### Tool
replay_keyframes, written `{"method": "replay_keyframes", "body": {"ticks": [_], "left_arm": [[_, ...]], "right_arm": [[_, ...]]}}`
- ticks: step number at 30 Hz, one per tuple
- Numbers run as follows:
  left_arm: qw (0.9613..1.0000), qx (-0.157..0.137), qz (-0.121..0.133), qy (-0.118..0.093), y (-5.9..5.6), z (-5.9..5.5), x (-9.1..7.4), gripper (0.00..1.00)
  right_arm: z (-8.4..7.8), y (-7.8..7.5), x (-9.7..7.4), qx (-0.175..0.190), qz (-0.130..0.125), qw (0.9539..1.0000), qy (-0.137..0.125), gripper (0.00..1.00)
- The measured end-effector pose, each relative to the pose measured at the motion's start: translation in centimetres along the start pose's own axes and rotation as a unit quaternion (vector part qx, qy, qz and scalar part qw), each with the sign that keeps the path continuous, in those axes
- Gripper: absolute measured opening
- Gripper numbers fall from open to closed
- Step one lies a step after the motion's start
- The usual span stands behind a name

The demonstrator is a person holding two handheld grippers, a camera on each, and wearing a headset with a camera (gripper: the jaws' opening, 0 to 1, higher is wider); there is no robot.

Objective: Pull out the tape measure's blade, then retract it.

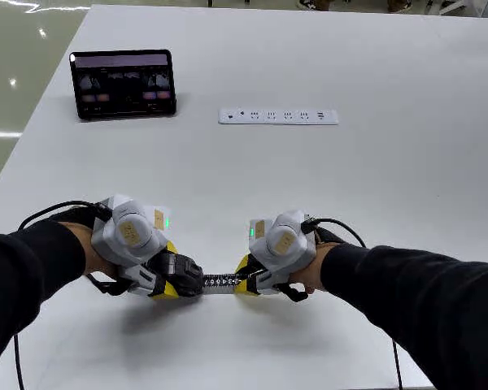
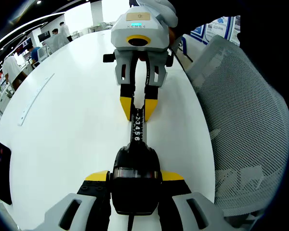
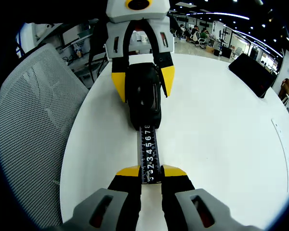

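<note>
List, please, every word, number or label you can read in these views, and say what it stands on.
"2 3 4 5 6 7 8": on the blade, right gripper view, between the tape measure and the right gripper.
"2 3 4 5 6": same blade, left gripper view.
On the tablet screen: too small to read.
On the power strip: markings too small to read.

White counter w/ a dark tablet propped at far left & a white power strip lying flat near the middle. Glossy pale floor beyond the left edge reflects light. Grey mesh chair just beside the counter. Bg: open office, ceiling strip lights, people far off.
</note>
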State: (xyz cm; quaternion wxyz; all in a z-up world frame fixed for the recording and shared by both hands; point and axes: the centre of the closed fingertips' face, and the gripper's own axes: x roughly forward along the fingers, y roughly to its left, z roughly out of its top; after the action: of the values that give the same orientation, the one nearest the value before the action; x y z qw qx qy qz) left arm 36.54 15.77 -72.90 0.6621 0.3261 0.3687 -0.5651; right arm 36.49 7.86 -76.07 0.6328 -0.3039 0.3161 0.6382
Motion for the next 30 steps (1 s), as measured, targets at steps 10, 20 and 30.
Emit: {"method": "replay_keyframes", "body": {"ticks": [10,20,30], "left_arm": [[1.0000,-0.001,0.001,-0.001,0.0,0.0,0.0,0.34],[1.0000,-0.003,0.004,-0.006,-0.1,0.1,0.0,0.34],[1.0000,-0.002,0.003,-0.003,-0.2,0.1,0.0,0.34]], "right_arm": [[-0.7,0.0,-0.6,0.000,-0.001,1.0000,0.002,0.10],[-1.5,0.0,-1.2,0.005,-0.004,1.0000,0.004,0.10],[-2.4,0.1,-1.9,0.004,-0.006,0.9999,0.010,0.10]]}}
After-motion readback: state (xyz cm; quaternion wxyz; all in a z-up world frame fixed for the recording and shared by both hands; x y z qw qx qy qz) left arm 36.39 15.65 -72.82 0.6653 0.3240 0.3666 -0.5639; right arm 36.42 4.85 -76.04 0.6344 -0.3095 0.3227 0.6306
